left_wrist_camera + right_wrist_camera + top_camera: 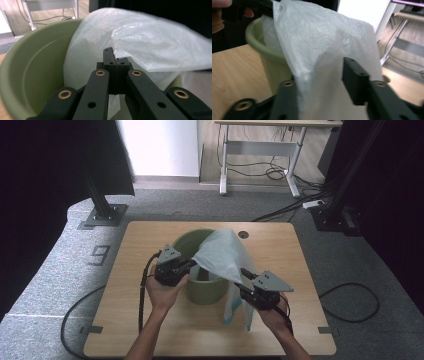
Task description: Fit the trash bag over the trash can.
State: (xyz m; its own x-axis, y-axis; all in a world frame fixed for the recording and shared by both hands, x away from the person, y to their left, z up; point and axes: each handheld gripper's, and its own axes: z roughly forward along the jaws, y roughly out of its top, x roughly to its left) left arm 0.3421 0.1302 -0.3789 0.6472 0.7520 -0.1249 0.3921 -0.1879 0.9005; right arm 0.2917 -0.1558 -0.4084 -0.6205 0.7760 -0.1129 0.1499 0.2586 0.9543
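A pale green bucket (202, 290) (32, 62) (272, 65) stands mid-table. A thin white plastic bag (220, 252) (150, 42) (319, 45) is stretched over its right rim and hangs down outside on the right. My left gripper (192, 264) (115, 56) sits at the bucket's left rim, shut on an edge of the bag, which is pinched at its tips. My right gripper (245, 272) (322, 72) is at the bucket's right side with its jaws apart. The bag drapes between them and hides the left jaw's tip, and the pads do not press on it.
The wooden table (150, 320) has a round cable hole (243, 234) at the back right. On the grey carpet behind it stand a black post's base (102, 212), a white desk (260, 150) and loose cables (300, 205). A hand (219, 15) appears at the right gripper view's top left.
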